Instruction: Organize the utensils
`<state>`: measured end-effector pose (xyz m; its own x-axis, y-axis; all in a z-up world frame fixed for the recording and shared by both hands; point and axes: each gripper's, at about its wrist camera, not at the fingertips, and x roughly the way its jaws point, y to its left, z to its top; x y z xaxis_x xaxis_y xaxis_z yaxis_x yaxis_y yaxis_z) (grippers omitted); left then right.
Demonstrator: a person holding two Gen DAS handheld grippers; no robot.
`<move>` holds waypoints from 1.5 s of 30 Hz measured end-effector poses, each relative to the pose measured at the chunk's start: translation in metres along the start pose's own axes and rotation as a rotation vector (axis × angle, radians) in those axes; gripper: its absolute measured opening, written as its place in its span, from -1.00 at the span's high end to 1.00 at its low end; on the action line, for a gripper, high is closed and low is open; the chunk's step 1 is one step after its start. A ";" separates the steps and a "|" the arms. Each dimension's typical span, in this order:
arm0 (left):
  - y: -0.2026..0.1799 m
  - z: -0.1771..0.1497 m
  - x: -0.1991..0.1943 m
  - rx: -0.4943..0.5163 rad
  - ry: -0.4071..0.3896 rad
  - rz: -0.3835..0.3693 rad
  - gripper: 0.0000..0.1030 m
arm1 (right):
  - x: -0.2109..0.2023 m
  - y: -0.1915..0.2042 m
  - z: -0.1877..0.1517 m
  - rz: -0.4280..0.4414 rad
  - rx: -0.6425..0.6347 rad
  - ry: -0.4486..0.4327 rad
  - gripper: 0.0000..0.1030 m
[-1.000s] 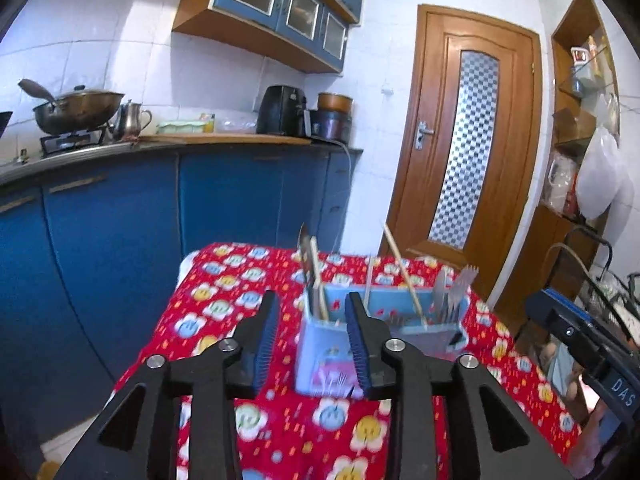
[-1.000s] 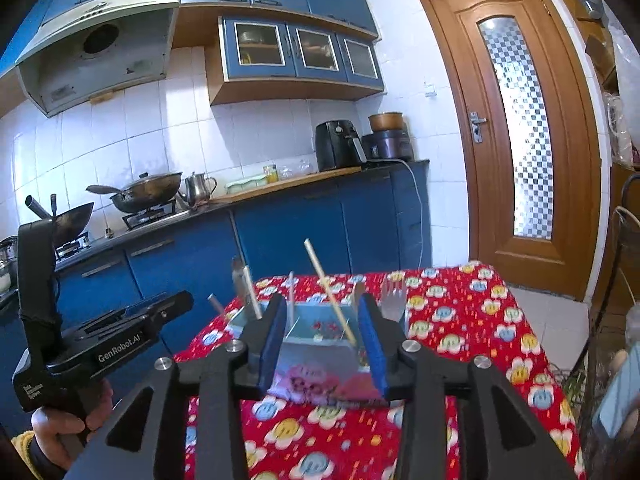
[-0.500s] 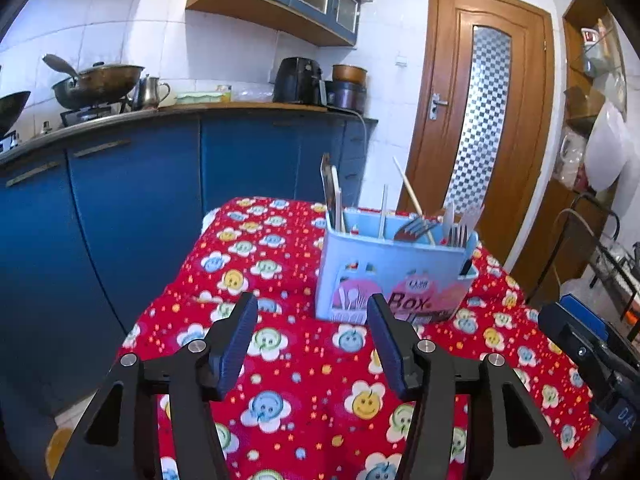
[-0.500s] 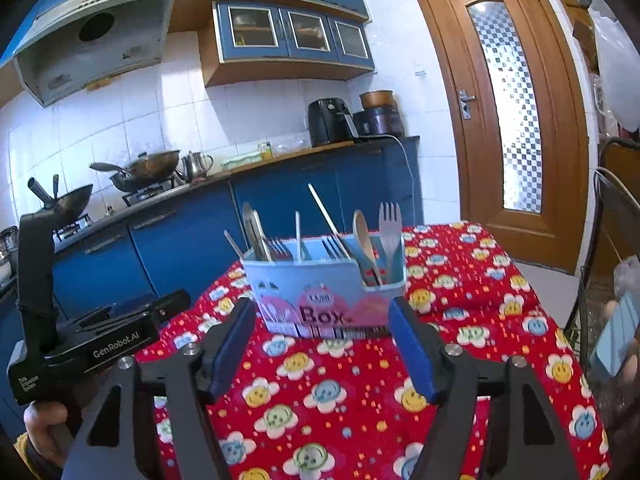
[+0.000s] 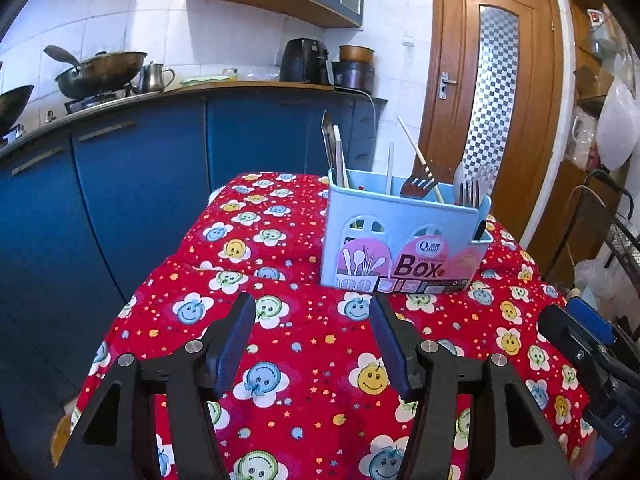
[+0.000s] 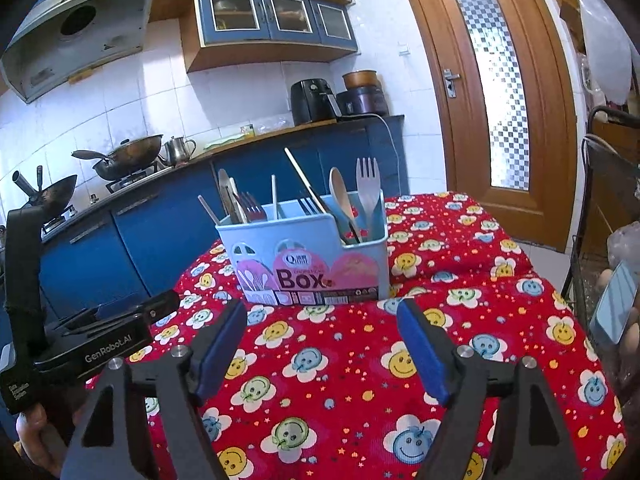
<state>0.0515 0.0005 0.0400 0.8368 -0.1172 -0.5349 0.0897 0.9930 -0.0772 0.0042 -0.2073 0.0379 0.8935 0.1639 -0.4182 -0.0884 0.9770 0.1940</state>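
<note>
just a red smiley-flower tablecloth before blue kitchen cabinets, both hand-held grippers released, freshly widened, empty

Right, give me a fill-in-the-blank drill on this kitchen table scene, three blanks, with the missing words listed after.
1. The light blue utensil box stands on a tablecloth whose ground colour is ____.
2. The big word printed on the box front reads ____.
3. Both the left gripper and the right gripper have their jaws ____, with nothing between them.

Missing words: red; Box; open
</note>
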 end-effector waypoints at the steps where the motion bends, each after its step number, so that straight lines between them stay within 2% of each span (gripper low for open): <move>1: 0.000 0.000 0.000 0.001 0.000 0.001 -0.18 | 0.000 0.000 -0.001 0.000 0.001 0.002 -0.54; 45: -0.004 0.001 -0.006 0.008 -0.010 0.002 -0.18 | 0.002 -0.002 -0.005 0.005 0.011 0.014 -0.55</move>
<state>0.0466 -0.0024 0.0440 0.8421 -0.1153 -0.5268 0.0925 0.9933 -0.0696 0.0037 -0.2081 0.0326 0.8869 0.1702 -0.4294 -0.0876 0.9747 0.2054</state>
